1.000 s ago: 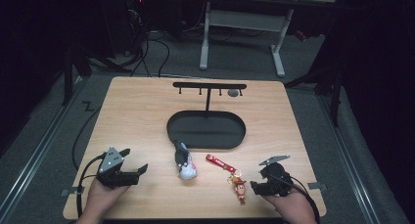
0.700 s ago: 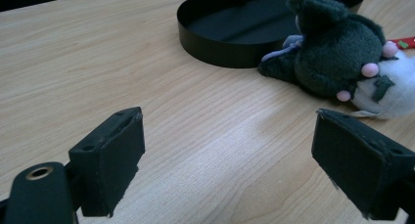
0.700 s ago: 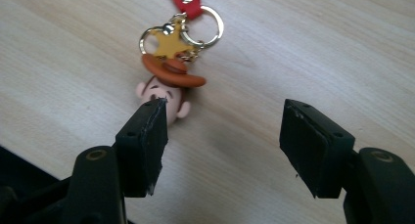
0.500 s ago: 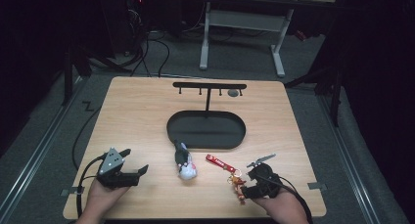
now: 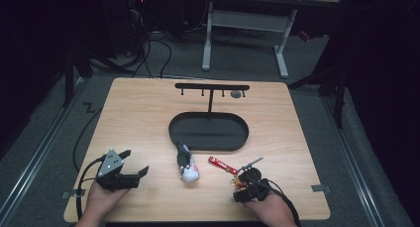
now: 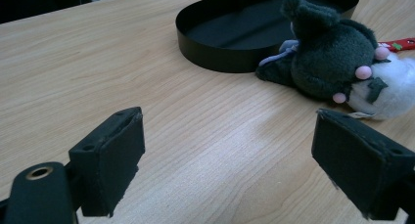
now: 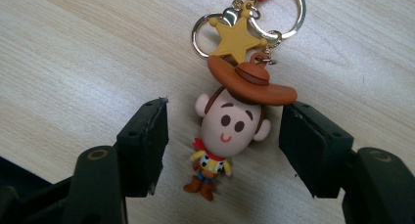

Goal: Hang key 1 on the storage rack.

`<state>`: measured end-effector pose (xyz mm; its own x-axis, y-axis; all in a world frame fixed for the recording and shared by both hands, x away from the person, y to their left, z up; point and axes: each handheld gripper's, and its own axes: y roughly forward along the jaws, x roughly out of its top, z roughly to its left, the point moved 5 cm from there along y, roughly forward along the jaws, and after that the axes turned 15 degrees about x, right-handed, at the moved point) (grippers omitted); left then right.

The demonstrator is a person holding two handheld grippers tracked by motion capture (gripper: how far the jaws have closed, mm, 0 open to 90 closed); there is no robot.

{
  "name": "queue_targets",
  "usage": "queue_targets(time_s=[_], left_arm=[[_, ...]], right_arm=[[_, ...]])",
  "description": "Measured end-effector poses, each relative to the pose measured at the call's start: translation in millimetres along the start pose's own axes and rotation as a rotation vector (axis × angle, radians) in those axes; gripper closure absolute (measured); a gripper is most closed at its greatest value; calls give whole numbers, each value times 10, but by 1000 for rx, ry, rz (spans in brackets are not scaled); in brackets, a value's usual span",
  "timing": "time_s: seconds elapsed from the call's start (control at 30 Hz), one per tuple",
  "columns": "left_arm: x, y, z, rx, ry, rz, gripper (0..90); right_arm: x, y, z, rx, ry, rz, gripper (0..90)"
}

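Since a second ago our right gripper has slid left along the near edge of the desk and dropped over the cowboy keychain; our left gripper hasn't budged.

Cowboy keychain lies flat on the desk near the front edge, right of centre. In the right gripper view we see the figure's head sitting between the jaws, gap on both sides, pads not touching it. So the right jaws are apart, fairly wide, gripping nothing. Yellow star charm and key rings lie just beyond the hat; red strap runs off toward the desk's middle.

Plush toy, dark body with a white end, lies left of the keychain, its far end just beside the near rim of the black oval tray. Black hook rack stands behind the tray toward the far edge.

Left gripper sits at the front left corner, jaws wide, nothing between them, pointing at the plush.
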<state>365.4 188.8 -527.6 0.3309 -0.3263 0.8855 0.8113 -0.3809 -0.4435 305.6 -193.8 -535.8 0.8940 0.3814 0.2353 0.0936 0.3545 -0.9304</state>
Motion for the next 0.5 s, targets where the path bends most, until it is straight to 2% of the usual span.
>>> queue_targets(time_s=[0.07,0.13,0.23,0.3,0.37,0.5], left_arm=[[1,-2,2,0,0,-1,129],[2,-8,4,0,-1,-2,129],[1,-18,5,-3,-1,-4,130],[2,-24,8,-4,-1,-5,130],[4,-25,12,-2,-3,-9,131],[5,-27,15,-4,-1,-8,132]], right_arm=[[9,14,-21,-17,-19,12,372],[11,29,-19,-22,1,17,382],[17,60,-20,-32,3,32,403],[32,70,-12,-44,-6,27,435],[48,68,-9,-45,10,24,485],[68,59,-9,-46,12,48,554]])
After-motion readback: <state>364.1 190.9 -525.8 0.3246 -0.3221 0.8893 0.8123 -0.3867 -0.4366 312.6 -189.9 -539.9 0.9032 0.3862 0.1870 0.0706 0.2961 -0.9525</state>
